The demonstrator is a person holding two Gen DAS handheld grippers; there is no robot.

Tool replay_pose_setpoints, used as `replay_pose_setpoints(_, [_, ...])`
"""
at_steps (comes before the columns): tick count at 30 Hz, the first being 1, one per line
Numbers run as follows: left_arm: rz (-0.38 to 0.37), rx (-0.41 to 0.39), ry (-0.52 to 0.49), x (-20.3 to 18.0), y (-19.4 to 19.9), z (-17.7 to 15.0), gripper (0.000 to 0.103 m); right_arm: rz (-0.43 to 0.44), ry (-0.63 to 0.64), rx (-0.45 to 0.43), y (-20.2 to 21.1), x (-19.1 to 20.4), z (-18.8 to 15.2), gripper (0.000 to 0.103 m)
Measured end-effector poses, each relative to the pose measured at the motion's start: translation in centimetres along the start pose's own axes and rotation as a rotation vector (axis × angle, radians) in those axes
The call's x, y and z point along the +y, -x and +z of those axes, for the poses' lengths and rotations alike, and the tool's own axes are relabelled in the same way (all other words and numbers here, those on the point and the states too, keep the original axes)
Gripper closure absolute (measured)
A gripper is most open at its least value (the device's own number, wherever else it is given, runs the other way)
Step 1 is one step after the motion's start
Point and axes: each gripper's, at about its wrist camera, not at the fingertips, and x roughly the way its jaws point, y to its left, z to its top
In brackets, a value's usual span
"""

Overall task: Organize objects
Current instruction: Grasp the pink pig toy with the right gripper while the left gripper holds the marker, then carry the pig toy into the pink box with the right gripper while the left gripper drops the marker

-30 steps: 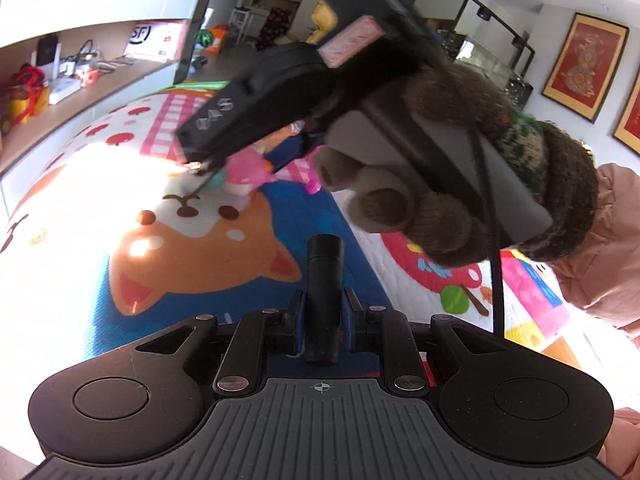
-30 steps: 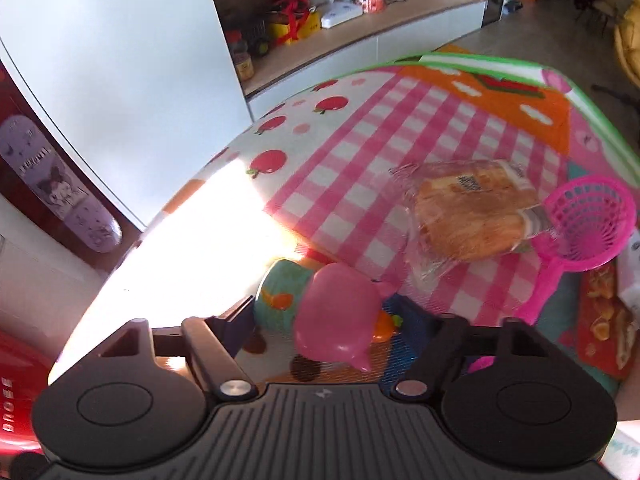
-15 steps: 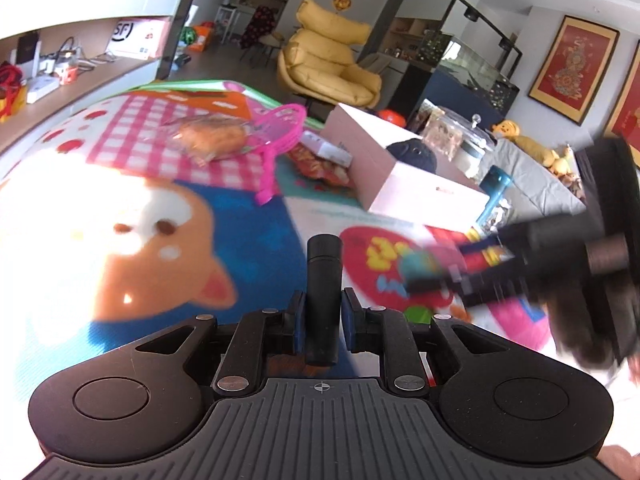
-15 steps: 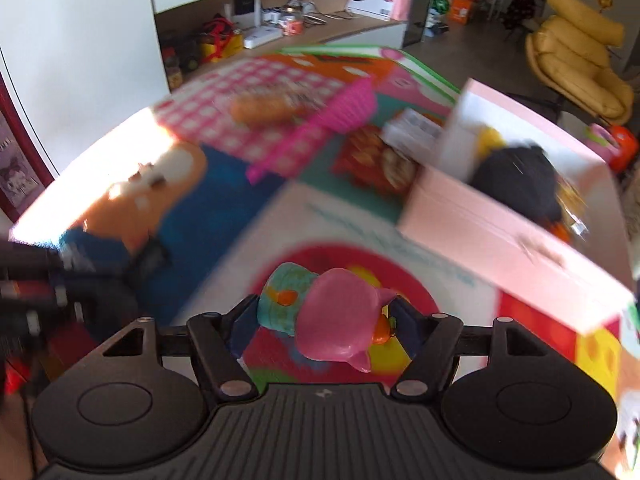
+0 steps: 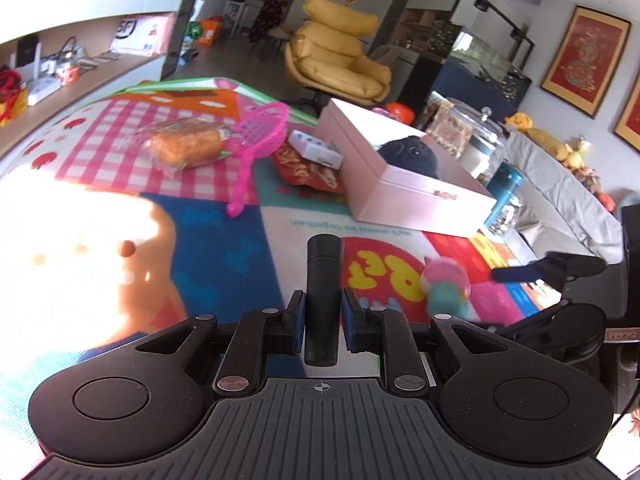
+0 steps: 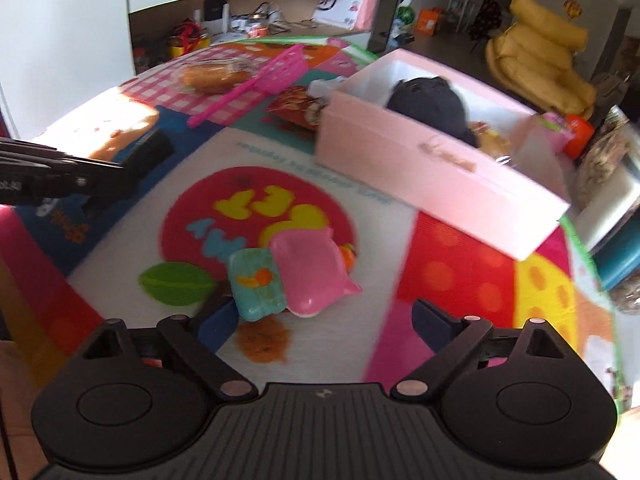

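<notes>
— What's out on the play mat [image 5: 248, 256]?

— One pink box [image 5: 404, 184], one pink sieve [image 5: 260, 136], one bagged loaf [image 5: 184, 146], one snack packet [image 5: 308, 168], lower centre one pink-and-teal toy [image 6: 292, 276].

— And in hand?

— One black cylinder [image 5: 323, 296].

Pink toy [image 5: 445, 286] motion-blurred beyond identification

Both wrist views look forward, low over the play mat [image 5: 248, 248] (close range), sharing the pink box [image 5: 404, 184] [image 6: 436, 176].
</notes>
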Motion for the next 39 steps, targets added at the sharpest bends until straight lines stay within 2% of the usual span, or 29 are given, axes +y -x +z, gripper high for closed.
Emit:
replay_pose_setpoints(3, [0.007, 0.006, 0.001, 0.0, 0.1, -0.1, 0.081, -0.098, 0.007, -0.037, 0.2, -0.7, -0.1, 0.008])
replay_pose_setpoints(5, [0.008, 0.009, -0.001, 0.0, 0.2, -0.3, 0.081, -0.127, 0.003, -0.052, 0.5, -0.9, -0.3, 0.006])
replay_pose_setpoints(15, [0.004, 0.039, -0.04, -1.2, -0.5, -0.8, 0.081, 0.015, -0.067, -0.113, 1.7, 0.4, -0.5, 0.0])
replay_pose_setpoints(19, [0.006, 0.041, -0.063, -1.6, -0.3, -0.9, 0.081, 0.009, -0.056, -0.134, 0.9, 1.1, 0.1, 0.0])
replay_pose_setpoints(22, [0.006, 0.04, -0.064, -1.6, -0.3, -0.9, 0.081, 0.01, -0.107, -0.133, 0.0, 0.3, 0.9, 0.0])
replay_pose_setpoints(26, [0.005, 0.056, -0.079, -2.0, -0.6, -1.0, 0.081, 0.042, -0.185, -0.155, -1.2, -0.7, 2.2, 0.005])
replay_pose_setpoints(28, [0.01, 0.056, -0.097, -2.2, -0.4, -1.1, 0.081, 0.034, -0.198, -0.115, -2.2, -0.9, 2.7, 0.017])
replay_pose_setpoints(29, [0.013, 0.054, -0.104, -2.2, -0.2, -1.1, 0.081, 0.037, -0.196, -0.088, -2.5, -0.9, 2.7, 0.036])
replay_pose_setpoints(30, [0.016, 0.052, -0.108, -2.3, -0.1, -1.1, 0.081, 0.042, -0.19, -0.062, -2.6, -0.8, 2.6, 0.05])
replay_pose_setpoints(32, [0.007, 0.055, -0.107, -2.3, 0.1, -0.9, 0.081, 0.035, -0.189, -0.073, -1.8, -0.8, 2.0, 0.05])
replay_pose_setpoints(35, [-0.052, 0.063, -0.116, -3.1, 0.1, 0.4, 0.081, 0.055, -0.18, -0.12, 0.7, -0.8, 0.7, 0.051])
replay_pose_setpoints(39, [-0.07, -0.025, -0.21, -6.0, -0.3, 5.7, 0.081, 0.054, -0.181, -0.203, 4.1, -1.5, -0.2, 0.051])
